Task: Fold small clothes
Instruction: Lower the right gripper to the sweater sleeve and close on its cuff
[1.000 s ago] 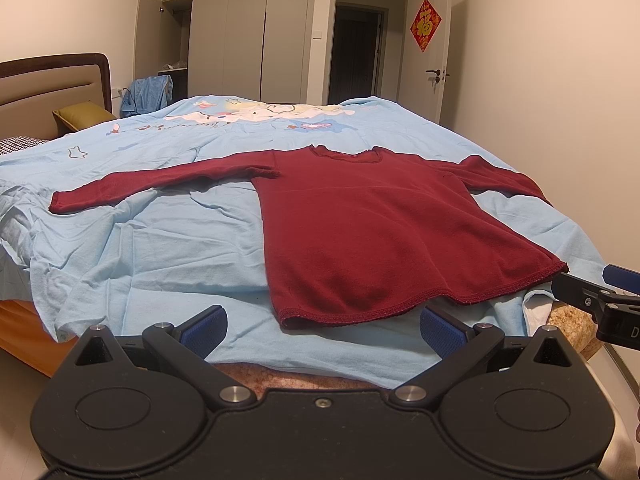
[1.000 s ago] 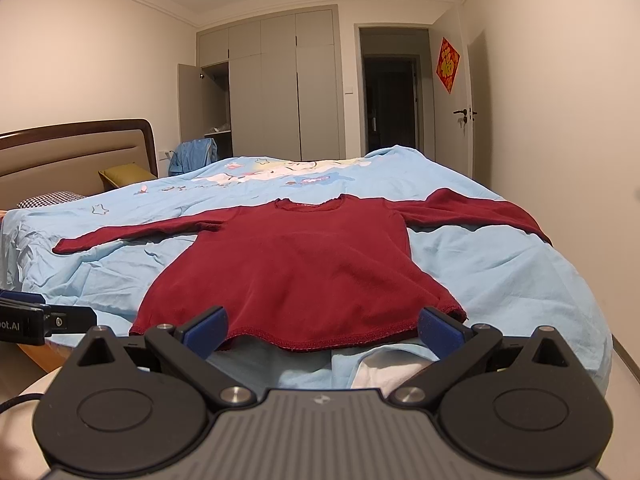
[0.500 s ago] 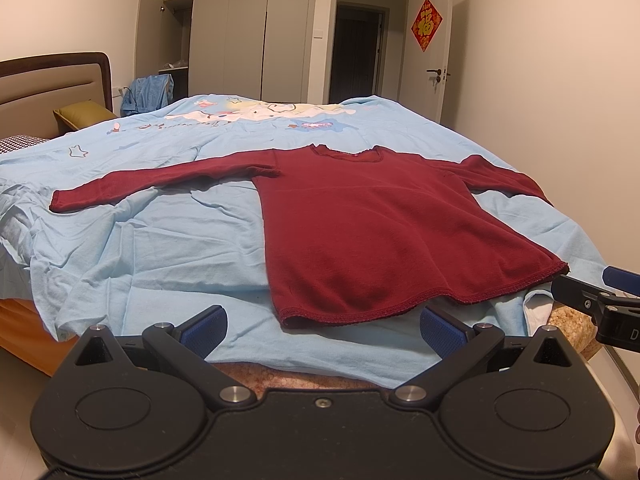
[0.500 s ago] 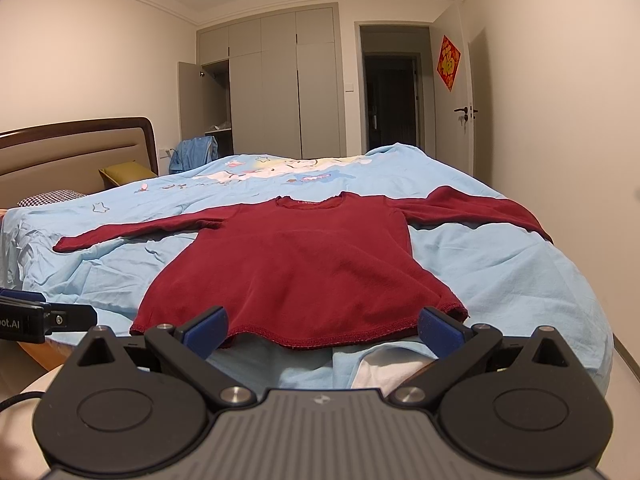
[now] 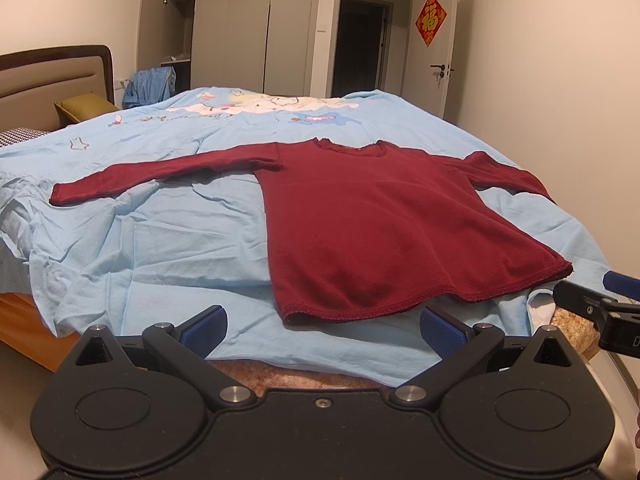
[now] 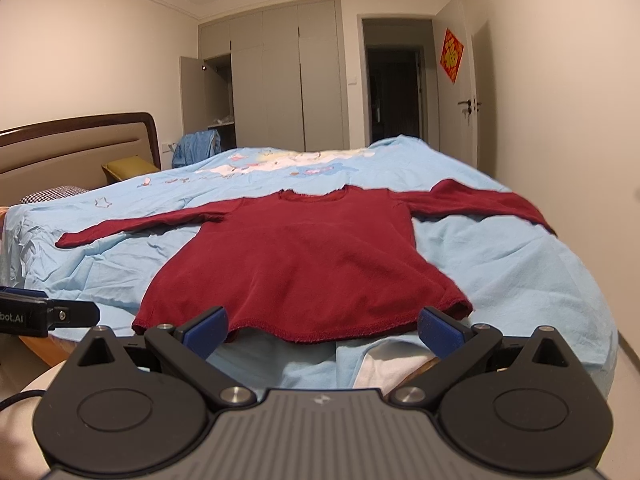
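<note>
Bedroom | blue sheet (image 5: 180, 240) rumpled | red top (image 5: 380, 232) flat, unobstructed

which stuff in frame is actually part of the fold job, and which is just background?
Job:
- red long-sleeved top, spread flat on the blue bedsheet
- left gripper, open
- right gripper, open

Background:
- yellow pillow
- blue garment by the wardrobe
- red door decoration

Dark red top (image 5: 372, 216) on light blue sheet (image 5: 168, 240) with white cartoon print.
</note>
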